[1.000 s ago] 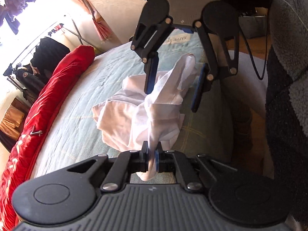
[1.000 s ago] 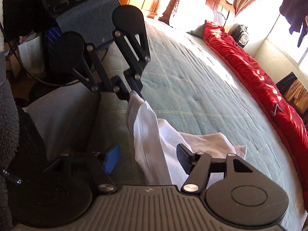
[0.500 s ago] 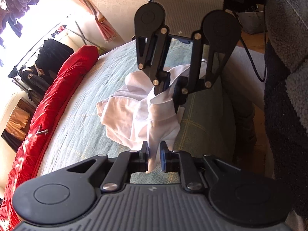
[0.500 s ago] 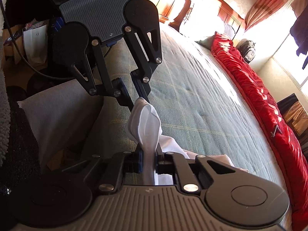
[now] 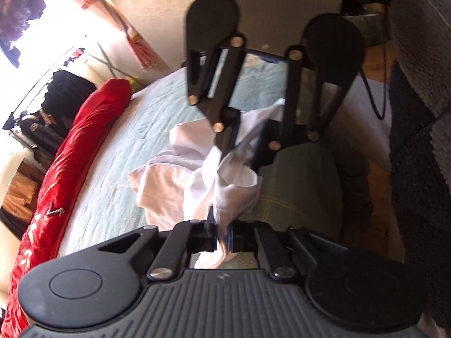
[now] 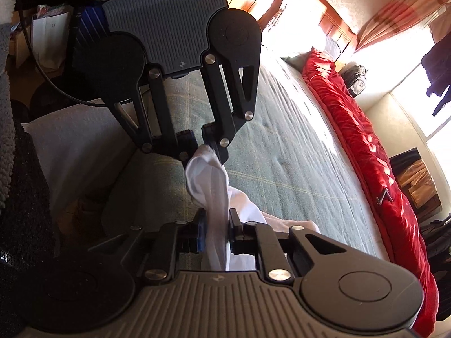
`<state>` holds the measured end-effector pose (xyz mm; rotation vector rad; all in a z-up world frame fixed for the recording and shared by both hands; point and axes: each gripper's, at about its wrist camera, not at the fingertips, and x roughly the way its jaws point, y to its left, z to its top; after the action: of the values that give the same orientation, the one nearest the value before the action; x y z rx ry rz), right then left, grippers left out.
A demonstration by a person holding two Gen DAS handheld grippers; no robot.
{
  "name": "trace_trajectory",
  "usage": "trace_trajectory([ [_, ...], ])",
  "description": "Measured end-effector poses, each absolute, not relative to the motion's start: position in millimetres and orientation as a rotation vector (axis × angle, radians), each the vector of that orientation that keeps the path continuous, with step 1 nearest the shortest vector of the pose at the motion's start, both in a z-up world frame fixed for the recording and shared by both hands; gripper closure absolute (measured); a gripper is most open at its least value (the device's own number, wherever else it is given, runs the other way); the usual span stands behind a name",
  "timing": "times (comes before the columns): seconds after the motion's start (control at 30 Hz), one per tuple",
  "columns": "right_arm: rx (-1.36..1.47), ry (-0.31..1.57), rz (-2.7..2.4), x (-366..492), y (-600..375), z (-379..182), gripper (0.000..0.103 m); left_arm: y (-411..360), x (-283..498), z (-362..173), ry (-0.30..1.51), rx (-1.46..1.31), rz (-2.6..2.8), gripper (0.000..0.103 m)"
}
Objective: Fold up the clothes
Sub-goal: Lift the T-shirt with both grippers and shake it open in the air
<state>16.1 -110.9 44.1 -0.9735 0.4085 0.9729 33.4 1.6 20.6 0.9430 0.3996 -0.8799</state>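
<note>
A white garment (image 5: 169,186) lies crumpled on the pale green bed sheet (image 5: 118,152), with one edge lifted off it. My left gripper (image 5: 222,236) is shut on that edge, and from the right wrist view it (image 6: 205,146) pinches the top of a raised fold. My right gripper (image 6: 215,233) faces it a short way along the same edge. Its jaws are opening, with a bunched strand of the garment (image 6: 214,197) between the pads and still touching them. In the left wrist view the right gripper (image 5: 246,143) straddles the cloth, blurred.
A red duvet (image 5: 70,163) runs along the far side of the bed. A grey pillow (image 6: 76,146) and a black cable (image 6: 42,79) sit at the near bed edge. A person's dark fleece sleeve (image 5: 422,140) fills the right side. Clothes hang by the window (image 5: 67,90).
The right gripper closed onto the raised white fold, then began to loosen. The two grippers have drawn closer together. The left gripper briefly slackened and is shut again on the edge.
</note>
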Motion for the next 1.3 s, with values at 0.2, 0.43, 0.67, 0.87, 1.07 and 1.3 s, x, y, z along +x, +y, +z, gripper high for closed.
trace_trajectory([
  [0.2,-0.905,0.377,0.858,18,-137,53,0.046,17,66,46,0.36,0.817,-0.678,0.099],
  [0.43,-0.812,0.415,0.757,18,-179,46,0.04,12,102,75,0.333,0.71,-0.562,0.098],
  [0.67,-0.638,0.44,0.773,9,-211,52,0.039,-8,123,79,0.324,0.723,-0.534,0.098],
  [0.87,-0.608,0.504,0.775,9,-212,38,0.034,-15,145,83,0.349,0.672,-0.51,0.098],
  [1.07,-0.696,0.541,0.705,6,-189,1,0.034,-13,159,91,0.363,0.629,-0.488,0.098],
  [1.3,-0.85,0.479,0.529,17,-169,-13,0.059,3,159,95,0.38,0.6,-0.445,0.098],
])
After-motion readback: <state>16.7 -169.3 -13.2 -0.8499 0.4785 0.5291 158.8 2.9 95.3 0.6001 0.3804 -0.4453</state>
